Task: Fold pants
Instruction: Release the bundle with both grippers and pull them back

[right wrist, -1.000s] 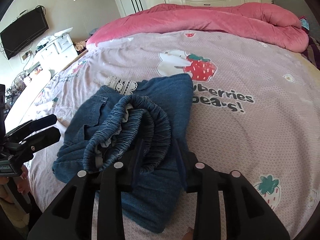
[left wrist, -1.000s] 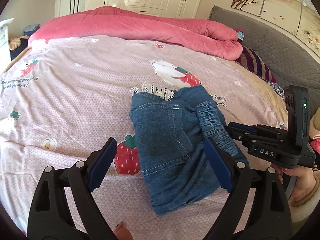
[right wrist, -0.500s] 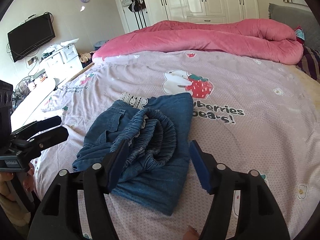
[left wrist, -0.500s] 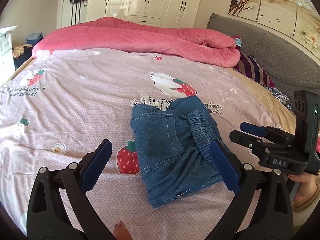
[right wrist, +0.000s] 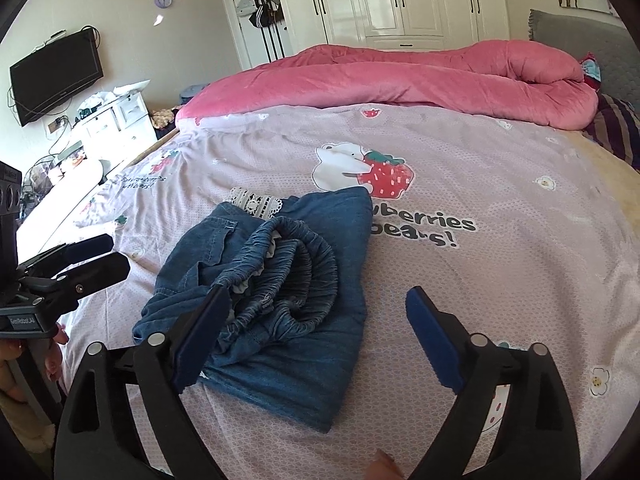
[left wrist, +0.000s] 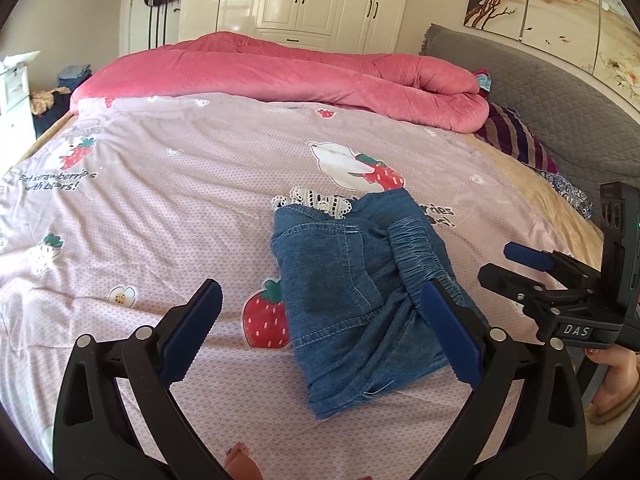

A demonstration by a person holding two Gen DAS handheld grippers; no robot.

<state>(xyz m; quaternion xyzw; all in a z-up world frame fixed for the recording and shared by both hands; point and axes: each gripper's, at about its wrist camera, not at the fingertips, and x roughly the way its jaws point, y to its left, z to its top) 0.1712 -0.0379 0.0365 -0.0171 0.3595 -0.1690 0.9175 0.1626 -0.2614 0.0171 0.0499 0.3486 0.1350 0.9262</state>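
The blue denim pants (left wrist: 360,292) lie folded in a compact bundle on the pink strawberry-print bed sheet (left wrist: 160,220), with the gathered elastic waistband (right wrist: 296,276) on top and white lace (right wrist: 256,202) showing at the far edge. My left gripper (left wrist: 320,320) is open and empty, held above the near side of the bundle. My right gripper (right wrist: 320,324) is open and empty, just short of the waistband. Each gripper also shows in the other's view, the right (left wrist: 560,292) and the left (right wrist: 68,276).
A rolled pink duvet (left wrist: 280,68) lies across the far side of the bed. A grey headboard (left wrist: 560,92) and a striped pillow (left wrist: 516,140) are on the right. White wardrobes (right wrist: 400,0) stand behind; a white dresser (right wrist: 116,120) and wall TV (right wrist: 56,76) on the left.
My right gripper has opened, let go of the waistband and pulled back. My left gripper has also drawn back and up from the bundle. The pants stay folded on the sheet.
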